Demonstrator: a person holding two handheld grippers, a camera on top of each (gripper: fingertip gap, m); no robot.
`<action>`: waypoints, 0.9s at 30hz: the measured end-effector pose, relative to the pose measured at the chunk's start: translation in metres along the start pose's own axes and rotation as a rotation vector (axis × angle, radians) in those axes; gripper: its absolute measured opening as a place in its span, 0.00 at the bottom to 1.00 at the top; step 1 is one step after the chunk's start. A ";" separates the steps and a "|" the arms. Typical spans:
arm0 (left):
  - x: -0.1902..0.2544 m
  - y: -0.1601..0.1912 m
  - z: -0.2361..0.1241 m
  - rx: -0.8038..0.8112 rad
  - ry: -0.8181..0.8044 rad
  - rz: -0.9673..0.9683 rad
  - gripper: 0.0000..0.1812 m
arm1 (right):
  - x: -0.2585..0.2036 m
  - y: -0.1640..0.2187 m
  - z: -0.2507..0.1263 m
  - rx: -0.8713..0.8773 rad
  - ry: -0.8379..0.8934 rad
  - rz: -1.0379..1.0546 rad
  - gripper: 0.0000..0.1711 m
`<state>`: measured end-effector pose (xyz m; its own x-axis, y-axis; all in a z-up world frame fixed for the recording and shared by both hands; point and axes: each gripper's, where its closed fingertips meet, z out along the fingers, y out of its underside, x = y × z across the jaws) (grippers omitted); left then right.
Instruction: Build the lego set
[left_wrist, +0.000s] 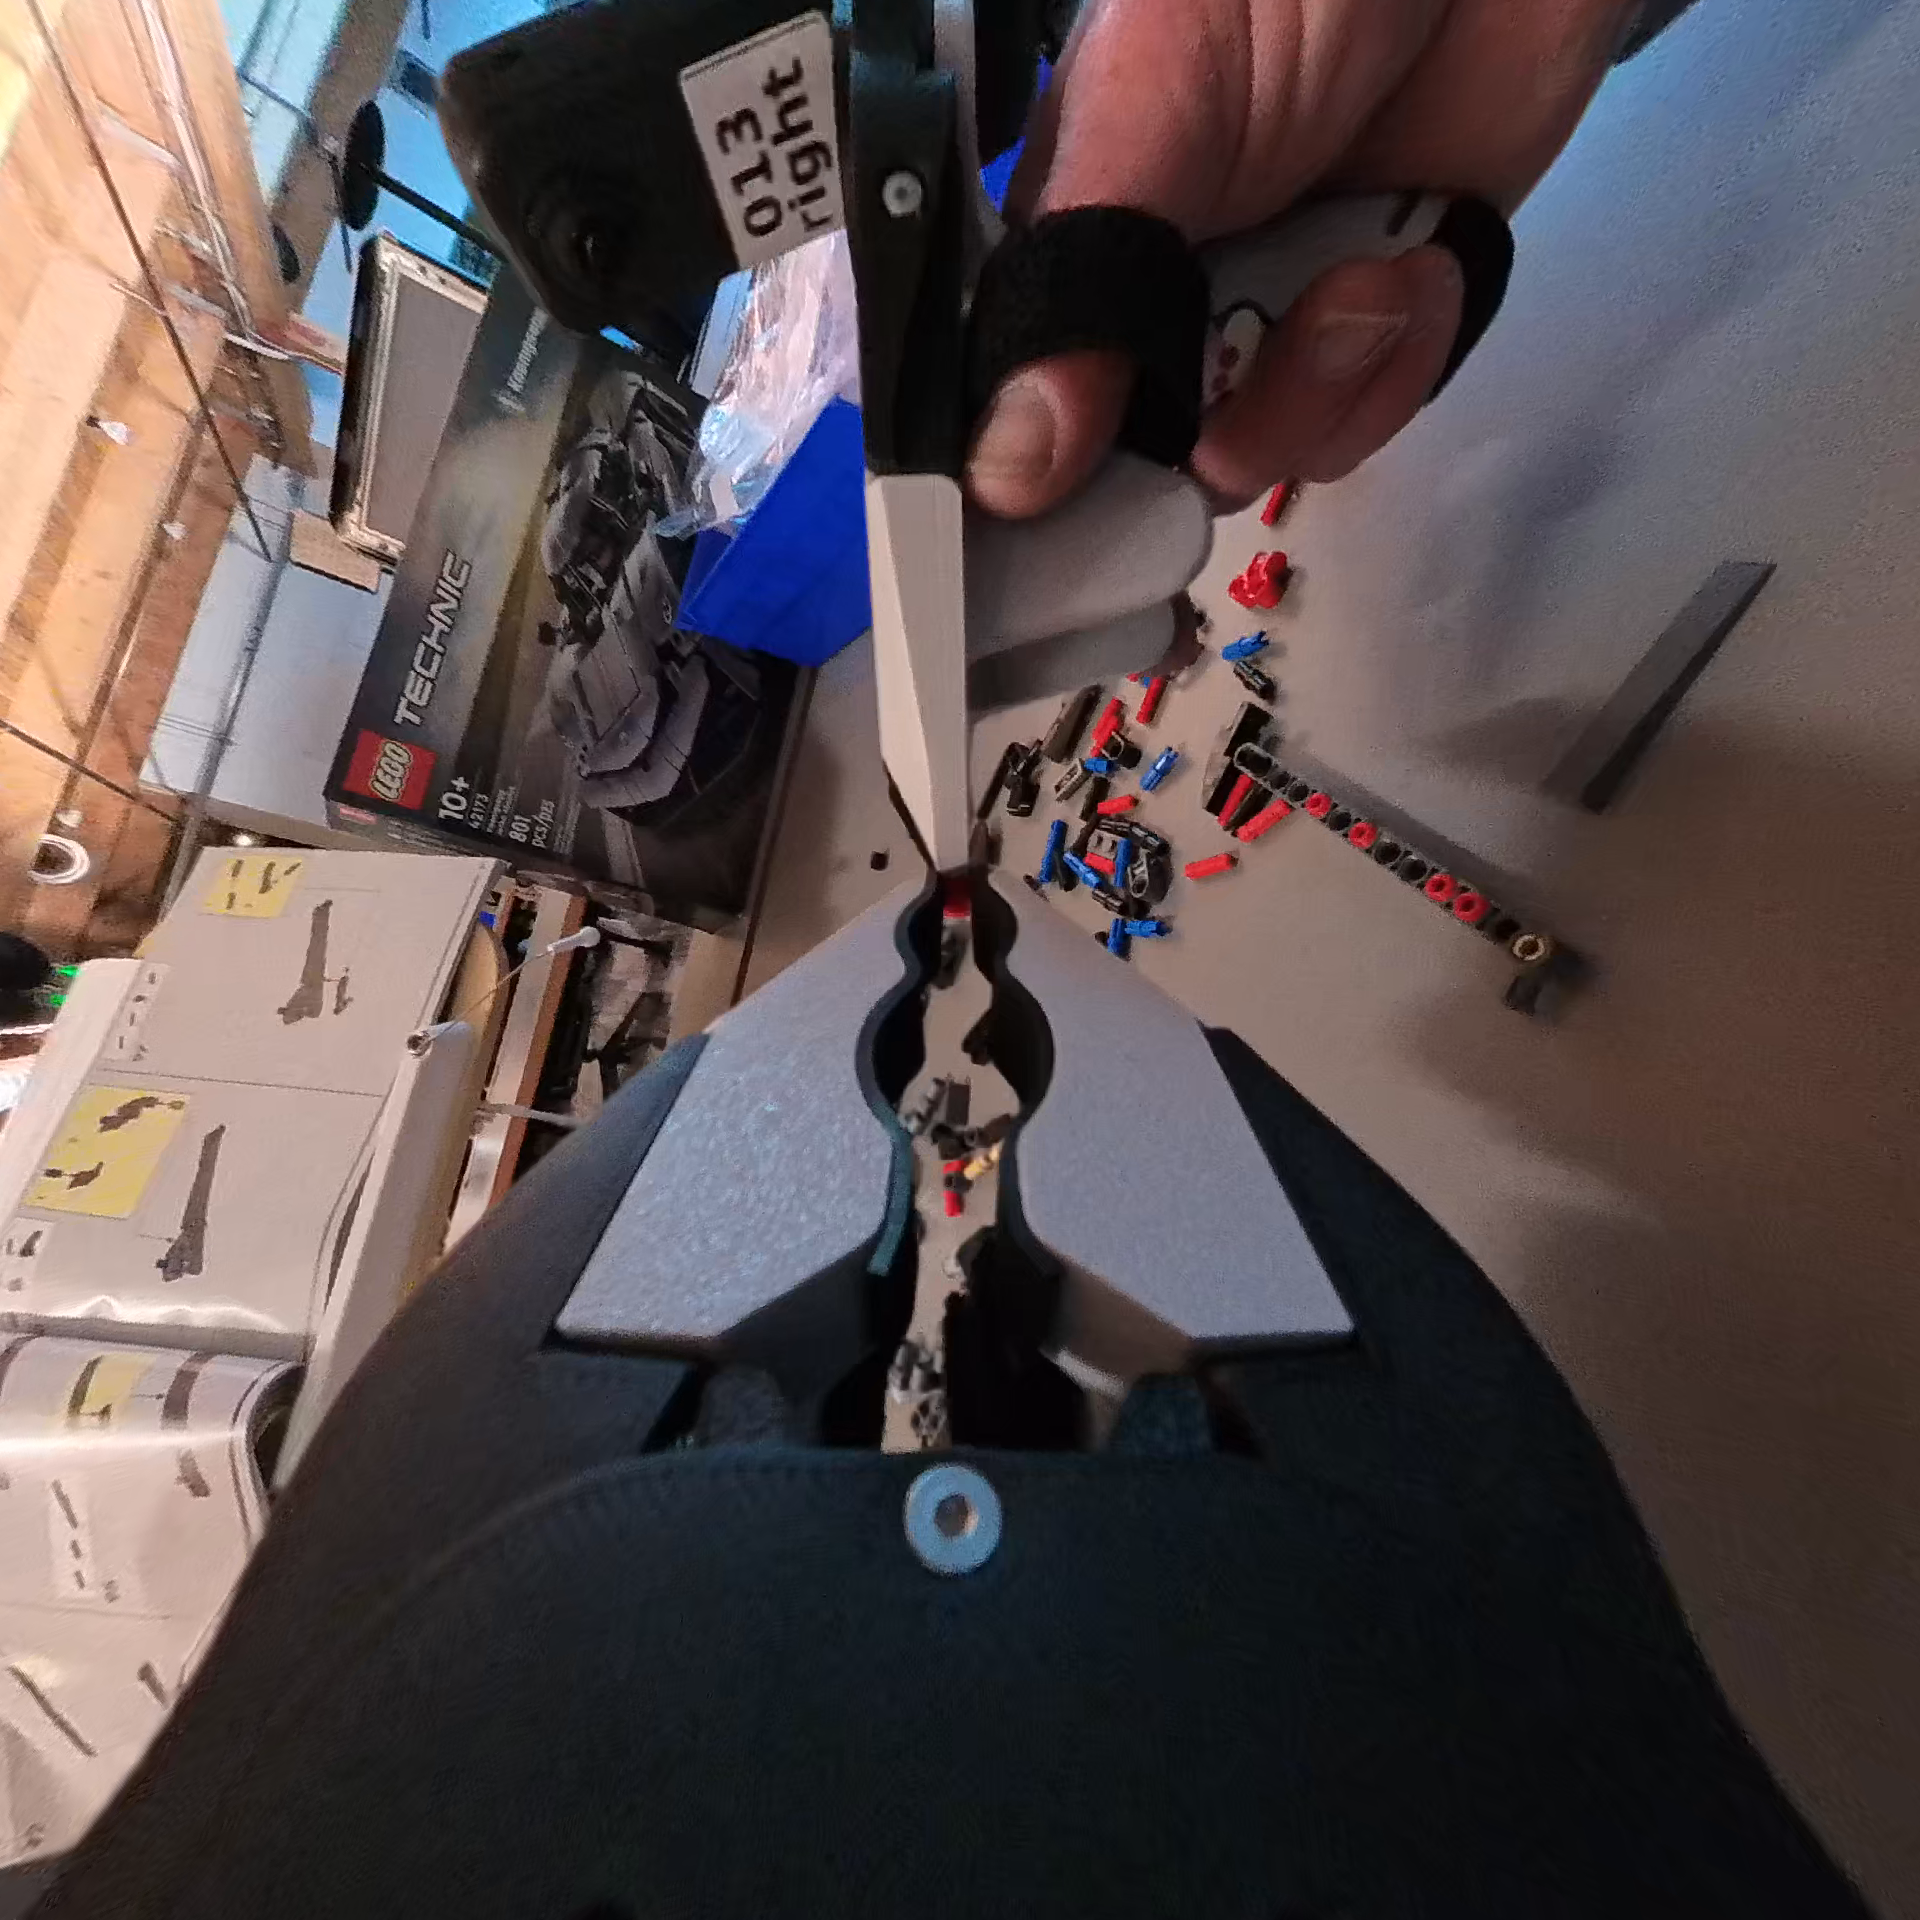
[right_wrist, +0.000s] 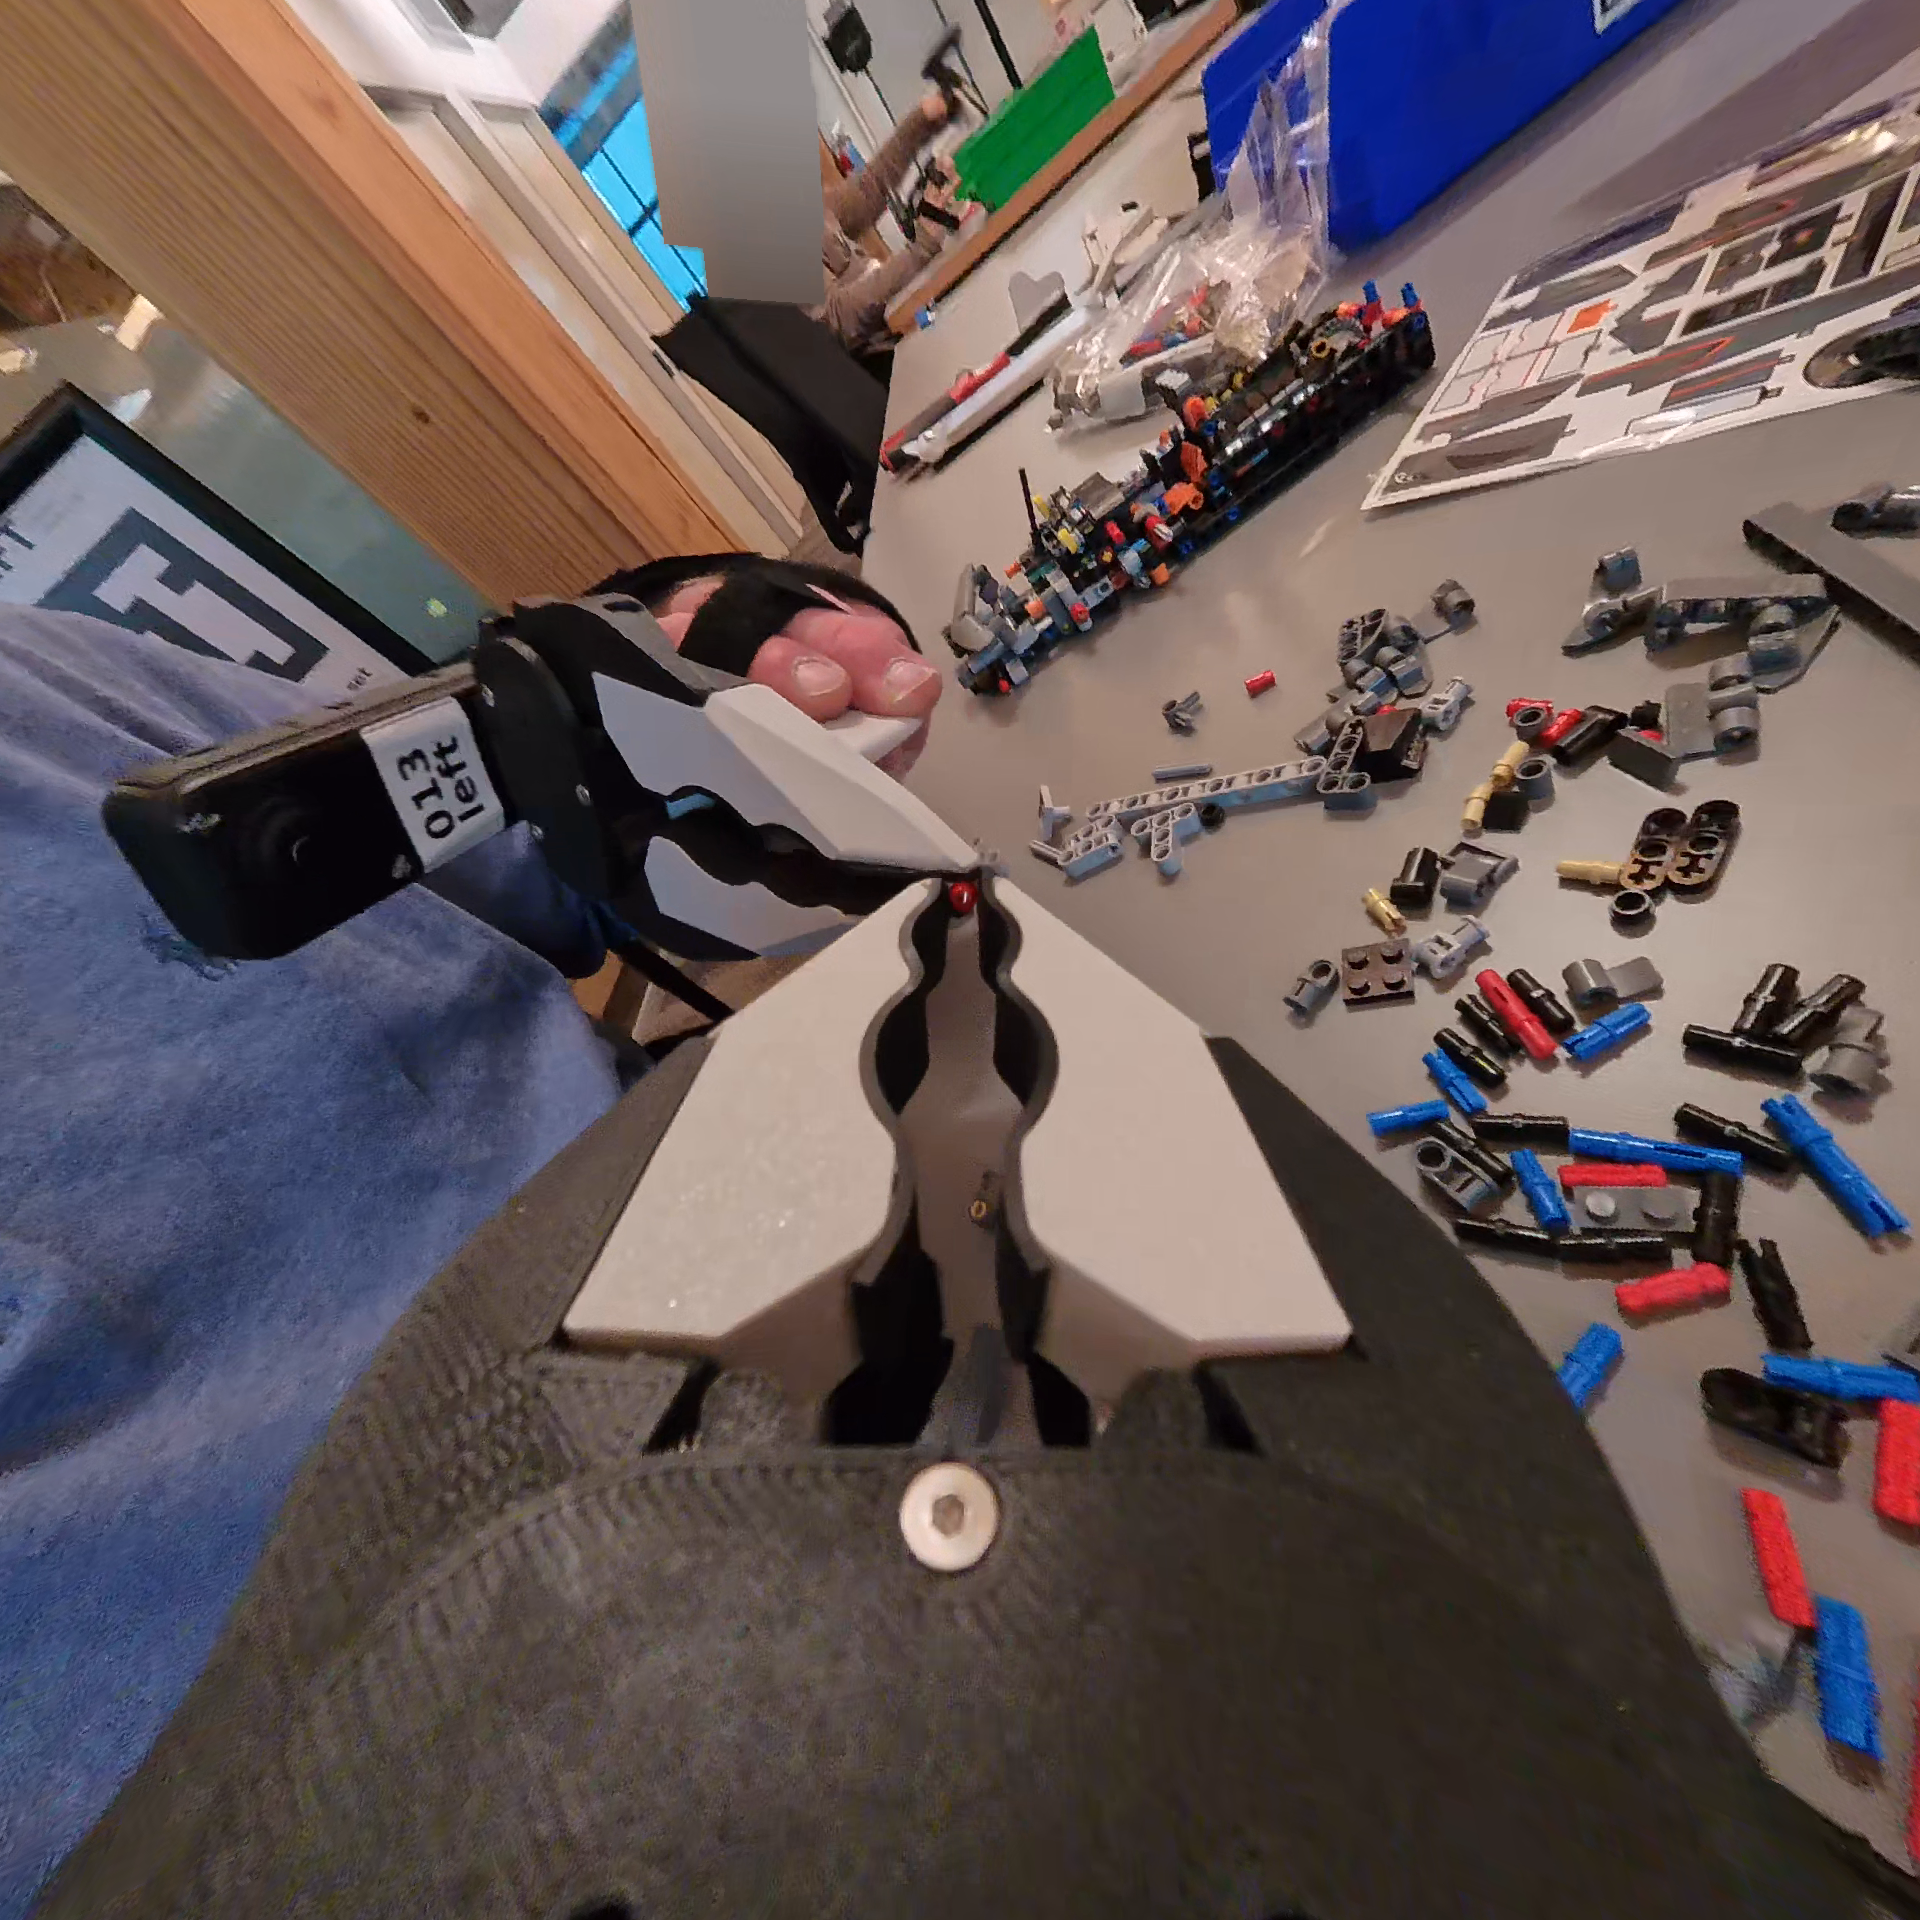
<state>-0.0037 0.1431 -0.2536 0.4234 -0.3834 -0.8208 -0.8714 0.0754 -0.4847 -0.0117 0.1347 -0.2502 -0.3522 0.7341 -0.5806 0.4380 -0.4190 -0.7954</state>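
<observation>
My left gripper (left_wrist: 956, 896) and right gripper (right_wrist: 962, 896) meet tip to tip above the grey table (left_wrist: 1558, 1195). A small red Lego pin (left_wrist: 956, 902) sits between the left gripper's shut tips. It also shows in the right wrist view (right_wrist: 962, 896) between the right gripper's shut tips. The right gripper (left_wrist: 951, 852) comes down from above in the left wrist view. The left gripper (right_wrist: 971, 857) comes in from the left in the right wrist view. A long black beam (left_wrist: 1392, 852) with red pins in it lies on the table.
Loose blue, red and black pins (right_wrist: 1621, 1153) and grey parts (right_wrist: 1195, 800) lie scattered. A partly built chassis (right_wrist: 1195, 488), a sticker sheet (right_wrist: 1662, 312), parts bags and a blue bin (right_wrist: 1434, 94) stand behind. The Lego box (left_wrist: 540, 665) and open instruction booklet (left_wrist: 208, 1091) are at the left.
</observation>
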 end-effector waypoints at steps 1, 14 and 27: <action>0.000 -0.001 0.000 0.002 0.005 -0.003 0.01 | -0.001 -0.001 0.000 0.007 0.000 -0.001 0.02; 0.033 0.009 -0.025 -0.064 0.222 -0.407 0.21 | 0.002 0.003 -0.040 -0.056 0.185 -0.219 0.01; 0.108 0.019 -0.005 -0.228 0.414 -0.579 0.20 | 0.004 0.049 -0.058 -0.267 0.277 -0.360 0.01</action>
<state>0.0244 0.0986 -0.3498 0.7419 -0.6220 -0.2504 -0.5860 -0.4198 -0.6931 0.0565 0.1486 -0.2811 -0.3032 0.9352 -0.1828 0.5380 0.0097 -0.8429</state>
